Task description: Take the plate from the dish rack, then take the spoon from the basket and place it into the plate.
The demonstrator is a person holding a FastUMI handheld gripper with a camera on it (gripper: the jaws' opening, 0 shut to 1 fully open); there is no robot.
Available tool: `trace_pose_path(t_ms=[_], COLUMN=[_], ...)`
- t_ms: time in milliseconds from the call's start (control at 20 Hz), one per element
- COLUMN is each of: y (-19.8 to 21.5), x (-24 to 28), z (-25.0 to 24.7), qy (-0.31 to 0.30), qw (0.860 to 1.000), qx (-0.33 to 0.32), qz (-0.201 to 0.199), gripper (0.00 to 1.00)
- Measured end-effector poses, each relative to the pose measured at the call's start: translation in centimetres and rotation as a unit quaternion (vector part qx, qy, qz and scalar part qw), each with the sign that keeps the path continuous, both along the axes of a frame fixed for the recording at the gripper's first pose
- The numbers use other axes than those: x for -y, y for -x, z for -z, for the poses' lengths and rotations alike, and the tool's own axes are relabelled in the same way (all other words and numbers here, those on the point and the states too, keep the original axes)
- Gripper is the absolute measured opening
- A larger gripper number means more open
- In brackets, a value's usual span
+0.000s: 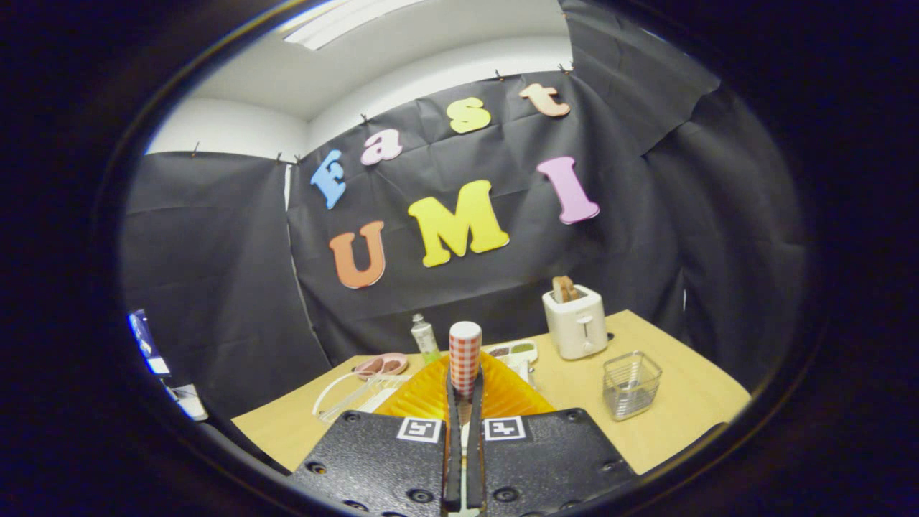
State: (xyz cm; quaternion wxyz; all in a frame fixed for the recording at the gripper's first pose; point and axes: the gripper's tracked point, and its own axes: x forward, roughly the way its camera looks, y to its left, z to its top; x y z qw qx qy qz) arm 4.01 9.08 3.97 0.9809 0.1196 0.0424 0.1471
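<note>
Plate (431, 395), orange and ribbed, stands on edge between the gripper's (464, 391) two fingers, which are drawn almost together and pinch its rim from both sides. Held upright like this, the plate appears lifted out of the white wire dish rack (344, 395), which lies just left of the fingers and low on the wooden table (682, 409).

Beyond the fingertips, rising above the plate's rim, stands a cylinder with a red-checked wrap and a white top (465, 355); it seems to sit farther back on the table, though the plate hides its base. Behind the rack rests a small pink dish (384, 364), with a pale bottle (423, 337) beside it.

Right of the fingers and a little ahead sits a clear wire basket (632, 384), well apart from the plate. Any spoon in it is too faint to make out. Farther back stands a white toaster (576, 323) with bread in its slots.

The plate likely needs setting down flat before the basket is approached.
</note>
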Motion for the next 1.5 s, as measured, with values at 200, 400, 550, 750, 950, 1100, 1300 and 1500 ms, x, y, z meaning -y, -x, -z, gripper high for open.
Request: trace_pose_path(t_ms=[200,400,550,750,950,1100,1300,1500], y=[0.3,-0.5,-0.5,-0.4,0.2,0.3,0.2,0.5], x=[-4.6,-6.5,-8.3,-9.7,-10.8,-10.4,-8.3,-6.8], z=[4.4,7.0,8.7,10.4,11.2,10.7,9.0,7.5], qy=[-0.010,-0.023,-0.018,-0.021,-0.020,-0.014,-0.019,-0.018], qw=[0.999,0.998,0.997,0.995,0.994,0.995,0.998,0.999], qx=[-0.042,-0.061,-0.077,-0.091,-0.097,-0.088,-0.061,-0.040], qz=[-0.026,-0.022,-0.028,-0.028,-0.038,-0.039,-0.005,0.010], gripper=[0.08,0.08,0.08,0.11,0.17,0.35,0.88,0.97])
